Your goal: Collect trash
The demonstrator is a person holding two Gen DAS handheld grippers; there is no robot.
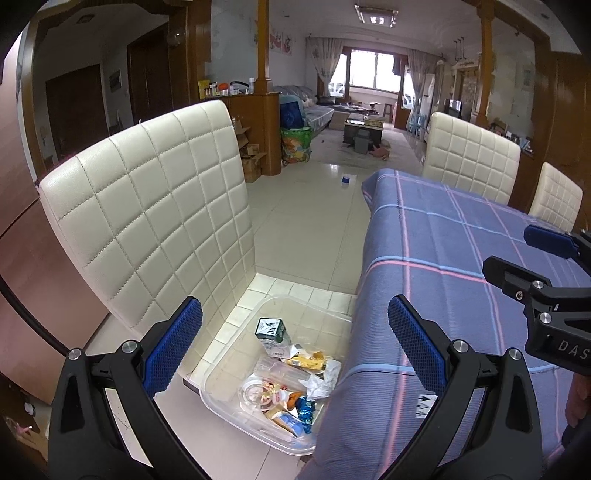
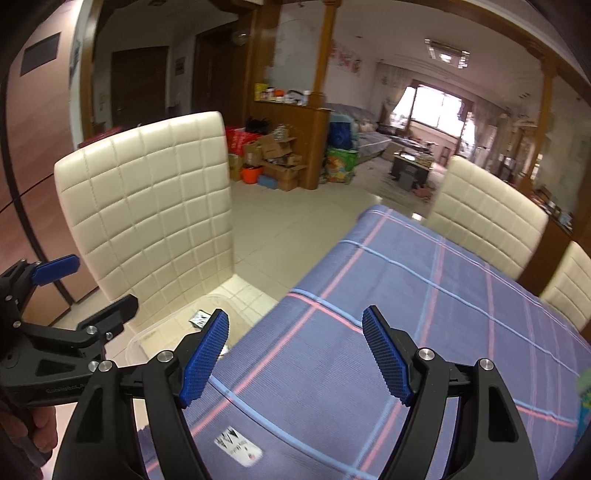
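Two grippers (image 1: 295, 350) (image 2: 295, 354), three chairs (image 1: 155, 221), one bin (image 1: 236, 398)

In front of me a cream quilted chair (image 1: 147, 221) fills the left of the frame; pale floor tiles (image 1: 306, 206) run to a bright window (image 1: 375, 70) at top centre. A sofa (image 1: 317, 107) stands below it, with wooden pillars (image 1: 263, 44) and a ceiling lamp (image 1: 376, 14) above.

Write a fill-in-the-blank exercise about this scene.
1. The clear plastic bin of trash sits on the seat of the cream quilted ____.
2. The checked tablecloth is mostly ____.
3. Both the left tongs and right tongs hold ____.

Missing words: chair; purple; nothing
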